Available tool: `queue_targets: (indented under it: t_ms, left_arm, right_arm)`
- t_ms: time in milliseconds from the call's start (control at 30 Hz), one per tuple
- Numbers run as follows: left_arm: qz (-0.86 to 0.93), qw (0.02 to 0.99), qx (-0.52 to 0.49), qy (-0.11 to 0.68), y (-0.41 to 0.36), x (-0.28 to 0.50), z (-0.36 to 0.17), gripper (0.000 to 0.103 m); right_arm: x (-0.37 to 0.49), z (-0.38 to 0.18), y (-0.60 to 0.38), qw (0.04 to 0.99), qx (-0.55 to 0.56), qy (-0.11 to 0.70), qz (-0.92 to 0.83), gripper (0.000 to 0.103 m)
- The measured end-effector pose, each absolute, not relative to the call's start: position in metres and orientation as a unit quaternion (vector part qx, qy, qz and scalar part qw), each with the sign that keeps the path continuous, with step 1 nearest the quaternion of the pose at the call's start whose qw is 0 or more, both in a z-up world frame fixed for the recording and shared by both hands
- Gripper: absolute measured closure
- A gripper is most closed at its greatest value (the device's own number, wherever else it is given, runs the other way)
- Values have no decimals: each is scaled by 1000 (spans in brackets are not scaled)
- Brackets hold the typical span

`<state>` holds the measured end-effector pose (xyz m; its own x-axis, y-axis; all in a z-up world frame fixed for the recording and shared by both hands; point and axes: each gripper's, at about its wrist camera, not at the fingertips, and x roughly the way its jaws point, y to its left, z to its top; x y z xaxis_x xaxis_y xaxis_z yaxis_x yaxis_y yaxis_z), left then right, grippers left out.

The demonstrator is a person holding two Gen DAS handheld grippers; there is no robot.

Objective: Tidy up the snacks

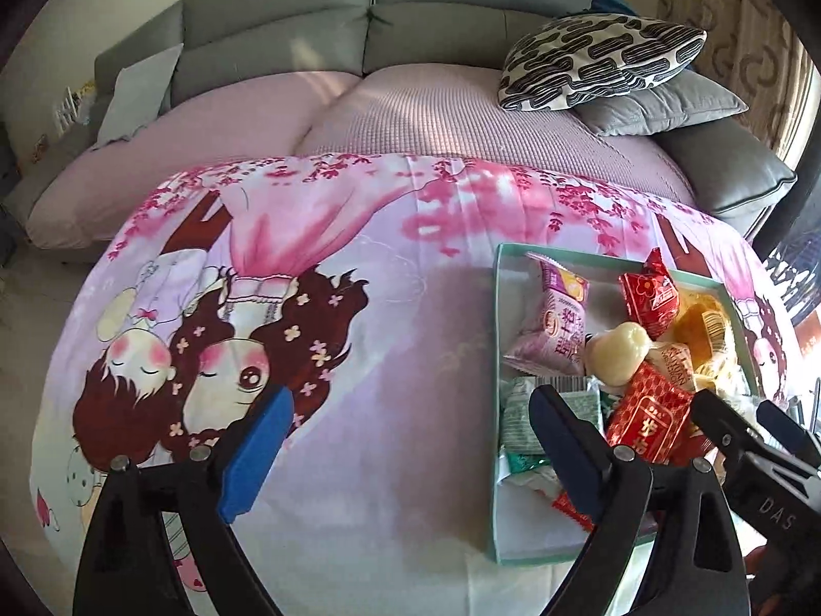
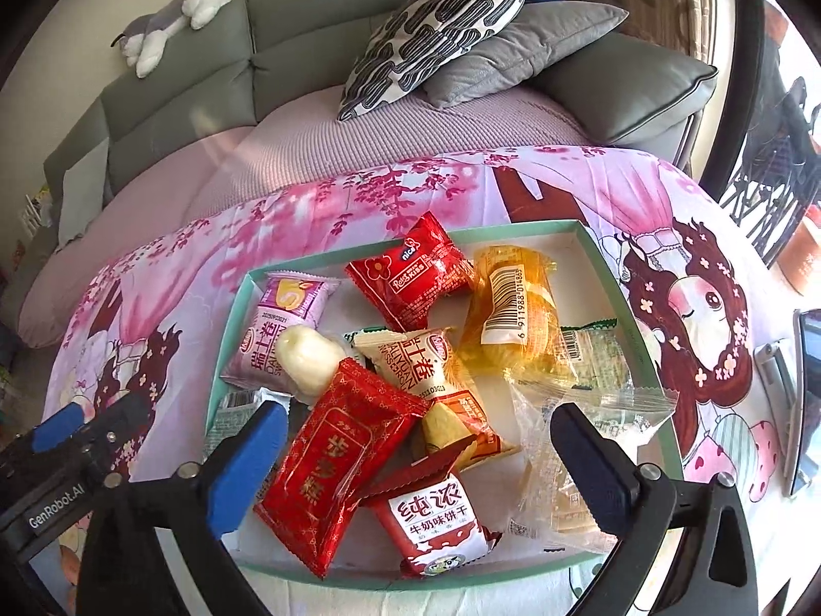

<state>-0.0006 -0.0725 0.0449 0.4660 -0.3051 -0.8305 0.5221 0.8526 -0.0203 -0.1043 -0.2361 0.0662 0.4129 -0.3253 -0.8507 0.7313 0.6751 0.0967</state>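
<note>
Over green tray [image 2: 605, 251]: right tongs [image 2: 426, 454] spread, empty; left tongs [image 1: 410, 441] spread beside it.

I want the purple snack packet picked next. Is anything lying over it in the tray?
Partly. The white wrapped roll lies across the purple packet's lower right corner; its upper half is bare. The open right gripper holds nothing.

Between the right gripper's [image 2: 415, 441] fingers a red-and-white packet [image 2: 436, 526] reads "纯浓 牛奶味饼干", beyond them a red packet [image 2: 410, 277] reads "Rose kiss" and "nice", a yellow packet's [image 2: 513, 308] barcode label reads "6 911988 014863", and the left gripper [image 2: 46, 472] body, at their left, reads "GenRobot.AI".
</note>
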Motion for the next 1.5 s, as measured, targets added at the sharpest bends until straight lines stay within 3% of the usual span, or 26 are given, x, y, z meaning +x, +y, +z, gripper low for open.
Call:
queue_targets:
  t_ms: [233, 1500]
  left_arm:
    - [-174, 862, 181, 441, -57, -14, 35, 10]
    - [-222, 817, 136, 515, -38, -15, 14, 10]
  right_arm:
    - [-115, 63, -217, 807, 225, 439, -325, 0]
    - [-136, 62, -194, 814, 215, 436, -317, 0]
